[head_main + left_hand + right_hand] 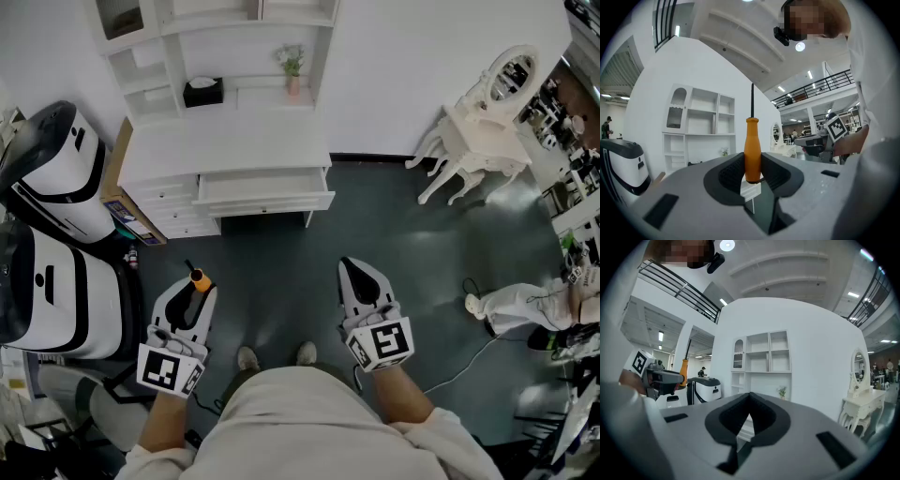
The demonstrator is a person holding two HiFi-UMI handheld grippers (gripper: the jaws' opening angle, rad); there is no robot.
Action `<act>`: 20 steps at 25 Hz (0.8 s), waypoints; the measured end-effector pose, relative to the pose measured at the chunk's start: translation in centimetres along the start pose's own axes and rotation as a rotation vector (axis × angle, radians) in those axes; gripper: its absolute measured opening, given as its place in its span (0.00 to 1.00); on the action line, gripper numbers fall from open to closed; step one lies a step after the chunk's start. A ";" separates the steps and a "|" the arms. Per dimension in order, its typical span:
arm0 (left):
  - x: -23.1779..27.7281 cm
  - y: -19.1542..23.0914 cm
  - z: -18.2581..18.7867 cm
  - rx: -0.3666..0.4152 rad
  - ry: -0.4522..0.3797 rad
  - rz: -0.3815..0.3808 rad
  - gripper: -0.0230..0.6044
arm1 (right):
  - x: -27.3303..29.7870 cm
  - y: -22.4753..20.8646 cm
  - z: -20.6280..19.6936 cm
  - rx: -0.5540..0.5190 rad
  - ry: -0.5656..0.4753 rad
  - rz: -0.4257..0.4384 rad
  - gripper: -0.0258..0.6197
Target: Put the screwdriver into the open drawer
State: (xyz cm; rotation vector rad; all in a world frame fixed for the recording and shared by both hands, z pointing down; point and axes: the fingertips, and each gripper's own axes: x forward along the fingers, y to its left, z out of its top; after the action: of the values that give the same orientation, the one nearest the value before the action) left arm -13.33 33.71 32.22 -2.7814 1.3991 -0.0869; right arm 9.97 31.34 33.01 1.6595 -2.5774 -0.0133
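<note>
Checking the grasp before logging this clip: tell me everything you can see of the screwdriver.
The screwdriver has a smooth orange handle, plastic by the look, slightly flared at its top, and a thin dark shaft. It stands upright, shaft up, with the lower part of its handle clamped between the left gripper's jaws. Nothing else touches it. The tip is too thin to make out. It is held above the floor, short of the open drawer.

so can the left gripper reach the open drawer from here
Probably yes: the left gripper holds the screwdriver upright, and only floor lies between it and the open drawer ahead, though a step closer seems needed.
</note>
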 end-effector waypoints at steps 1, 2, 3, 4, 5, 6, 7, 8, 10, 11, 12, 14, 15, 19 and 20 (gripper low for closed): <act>0.1 0.1 0.0 0.000 0.000 0.000 0.21 | 0.1 0.0 0.0 -0.001 -0.001 0.001 0.04; 0.2 0.1 0.0 0.001 0.000 -0.001 0.21 | 0.2 -0.1 0.1 -0.001 -0.002 0.001 0.04; 0.3 0.1 0.0 0.001 0.000 -0.001 0.21 | 0.4 -0.1 0.1 -0.002 -0.004 0.002 0.04; 0.3 0.2 0.0 0.002 0.000 -0.001 0.21 | 0.4 -0.1 0.1 -0.002 -0.005 0.003 0.04; 0.4 0.2 0.0 0.002 0.000 -0.002 0.21 | 0.5 -0.1 0.2 -0.002 -0.007 0.004 0.04; 0.4 0.1 0.1 0.003 0.000 -0.001 0.21 | 0.5 -0.2 0.2 -0.001 -0.008 0.005 0.04; 0.5 0.1 0.2 0.003 -0.001 -0.001 0.21 | 0.5 -0.2 0.2 -0.001 -0.008 0.006 0.04; 0.5 0.1 0.2 0.003 -0.001 -0.001 0.21 | 0.4 -0.3 0.3 0.000 -0.008 0.006 0.04; 0.6 0.1 0.3 0.003 -0.002 -0.001 0.21 | 0.5 -0.3 0.2 0.001 -0.008 0.007 0.04; 0.7 0.1 0.3 0.004 -0.002 -0.001 0.21 | 0.6 -0.4 0.2 0.002 -0.008 0.009 0.04; 0.8 0.0 0.2 0.003 -0.002 -0.001 0.21 | 0.6 -0.4 0.2 0.002 -0.008 0.010 0.04; 0.9 0.0 0.2 0.003 -0.002 -0.002 0.21 | 0.6 -0.5 0.2 -0.002 -0.012 0.011 0.04; 1.0 -0.1 0.2 0.003 -0.001 -0.002 0.21 | 0.6 -0.6 0.2 -0.004 -0.014 0.010 0.04; 1.5 -0.5 0.2 0.003 0.000 0.000 0.21 | 0.5 -1.1 -0.3 0.003 -0.010 0.014 0.04; 1.7 -0.7 0.1 0.004 0.002 0.002 0.21 | 0.5 -1.3 -0.4 0.006 -0.009 0.017 0.04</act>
State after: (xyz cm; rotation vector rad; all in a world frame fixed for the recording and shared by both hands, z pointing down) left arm -11.75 32.72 32.21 -2.7770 1.4005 -0.0920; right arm 11.02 30.34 33.41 1.6427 -2.6001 -0.0120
